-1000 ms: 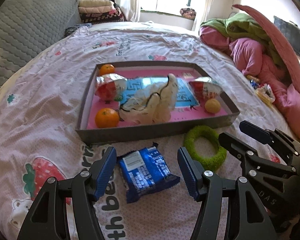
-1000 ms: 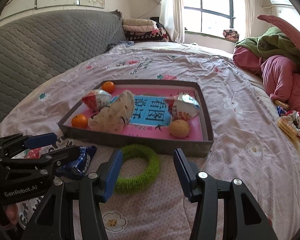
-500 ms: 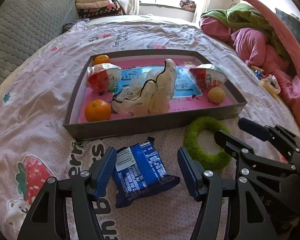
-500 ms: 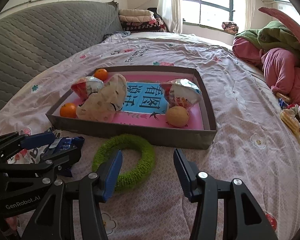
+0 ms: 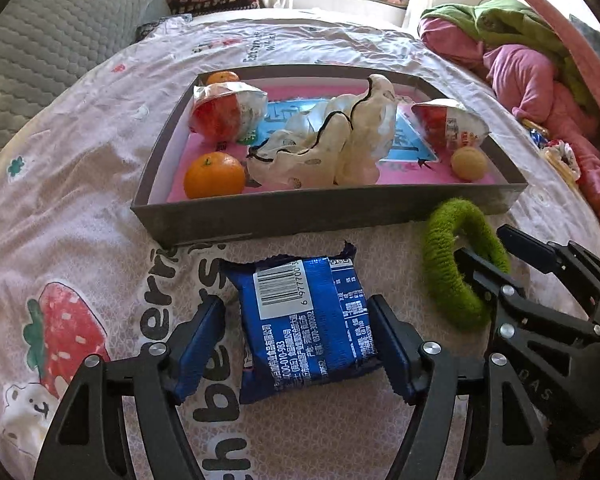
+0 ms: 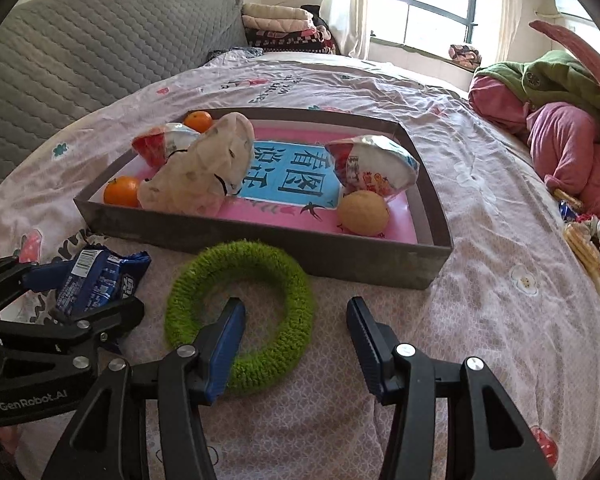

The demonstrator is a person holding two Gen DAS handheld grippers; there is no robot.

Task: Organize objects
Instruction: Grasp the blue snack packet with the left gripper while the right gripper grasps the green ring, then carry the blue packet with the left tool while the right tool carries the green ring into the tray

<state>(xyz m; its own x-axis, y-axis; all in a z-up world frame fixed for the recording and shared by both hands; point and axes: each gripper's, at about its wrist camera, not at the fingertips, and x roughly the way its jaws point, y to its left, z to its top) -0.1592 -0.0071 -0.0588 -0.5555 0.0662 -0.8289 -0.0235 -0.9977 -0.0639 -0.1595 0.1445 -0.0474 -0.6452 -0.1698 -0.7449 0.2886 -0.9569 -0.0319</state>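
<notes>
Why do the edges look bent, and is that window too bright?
Both wrist views are fisheye, so the gray tray bows and dark corners ring each picture; in the right wrist view the window is washed out by daylight, while the green ring stays sharp.

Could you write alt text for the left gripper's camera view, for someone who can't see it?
An open left gripper straddles a blue snack packet lying on a bedsheet. Beyond sits a grey tray holding oranges and wrapped snacks; a green ring lies right.
</notes>
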